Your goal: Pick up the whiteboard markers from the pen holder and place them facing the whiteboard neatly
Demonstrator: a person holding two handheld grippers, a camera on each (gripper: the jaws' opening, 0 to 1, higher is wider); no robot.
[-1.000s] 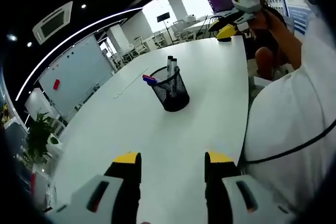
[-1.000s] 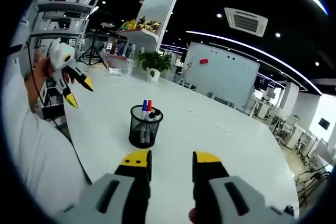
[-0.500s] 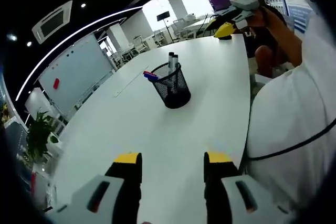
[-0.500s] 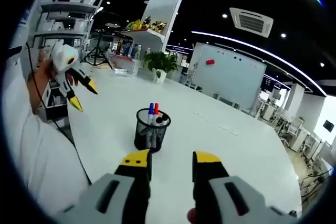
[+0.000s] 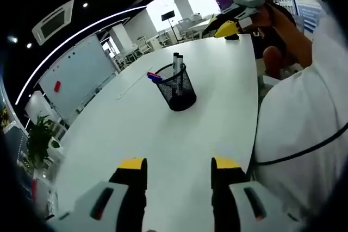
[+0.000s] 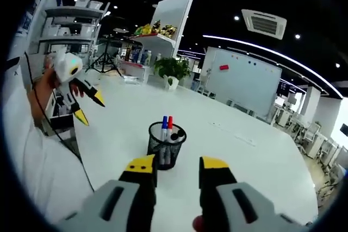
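A black mesh pen holder (image 5: 178, 89) stands on the white table (image 5: 163, 139). Several markers stick out of it: two grey-capped ones (image 5: 176, 61) and a blue and red pair (image 5: 154, 77). In the right gripper view the holder (image 6: 166, 148) shows a blue marker (image 6: 164, 127) and a red marker (image 6: 170, 123). My left gripper (image 5: 179, 164) is open with nothing in it, well short of the holder. My right gripper (image 6: 178, 163) is open just in front of the holder. The whiteboard (image 5: 76, 77) stands beyond the table's far side. The left gripper (image 6: 89, 107) is held in a hand off to the left. The right gripper (image 5: 222, 25) is at the far table end.
The person's white sleeve (image 5: 304, 129) lies along the table's right edge. Past the far side, beside the whiteboard (image 6: 244, 82), are a potted plant (image 6: 173, 71), a shelf with a tilted board (image 6: 173, 17), metal racks (image 6: 70, 23) and chairs (image 6: 285, 120).
The right gripper has drawn nearer the pen holder, which now sits lower and more central in its view. The left gripper has hardly moved. Both stay open.
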